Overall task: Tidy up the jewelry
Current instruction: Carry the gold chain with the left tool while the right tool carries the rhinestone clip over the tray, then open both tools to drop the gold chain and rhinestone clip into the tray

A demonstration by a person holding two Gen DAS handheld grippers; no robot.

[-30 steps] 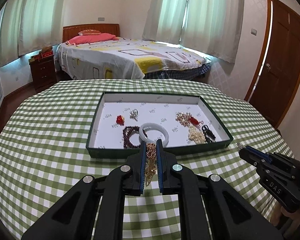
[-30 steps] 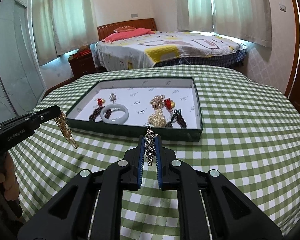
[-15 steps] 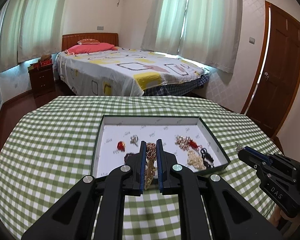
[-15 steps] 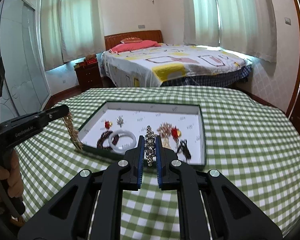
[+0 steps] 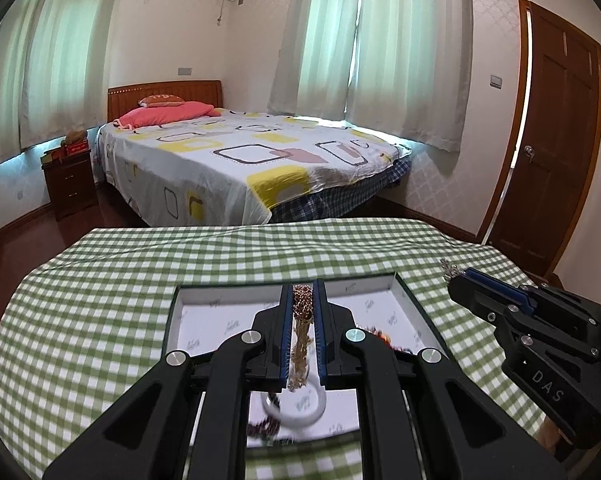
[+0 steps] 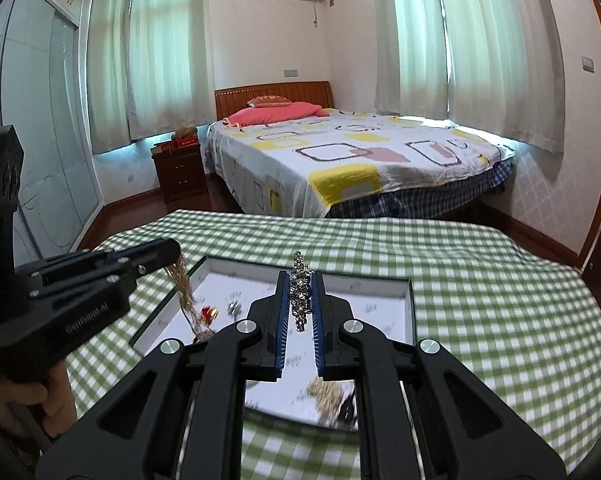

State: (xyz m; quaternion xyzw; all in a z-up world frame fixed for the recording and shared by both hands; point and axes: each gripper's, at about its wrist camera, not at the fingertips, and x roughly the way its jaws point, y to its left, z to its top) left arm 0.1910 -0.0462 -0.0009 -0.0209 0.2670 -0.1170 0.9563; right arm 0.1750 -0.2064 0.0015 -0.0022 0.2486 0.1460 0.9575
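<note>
A dark green tray with a white lining [image 5: 220,320] [image 6: 372,300] lies on the checked table. My left gripper [image 5: 303,292] is shut on a gold chain [image 5: 301,328], which hangs over the tray; it also shows in the right wrist view [image 6: 182,284], under the left gripper [image 6: 172,254]. My right gripper [image 6: 300,280] is shut on a silver rhinestone piece [image 6: 299,300] above the tray; the right gripper [image 5: 456,278] shows at the tray's right side. A white bangle [image 5: 300,410], a red bead [image 6: 209,313] and a pearl cluster [image 6: 328,392] lie in the tray.
The round table has a green and white checked cloth [image 5: 100,300]. Beyond it stand a bed [image 5: 240,160], a nightstand [image 5: 70,180] and a brown door [image 5: 556,152]. A hand [image 6: 56,396] holds the left gripper.
Both grippers have moved forward and up, from before the tray's near edge to over the tray. Each still holds its piece. The view has tilted up toward the room.
</note>
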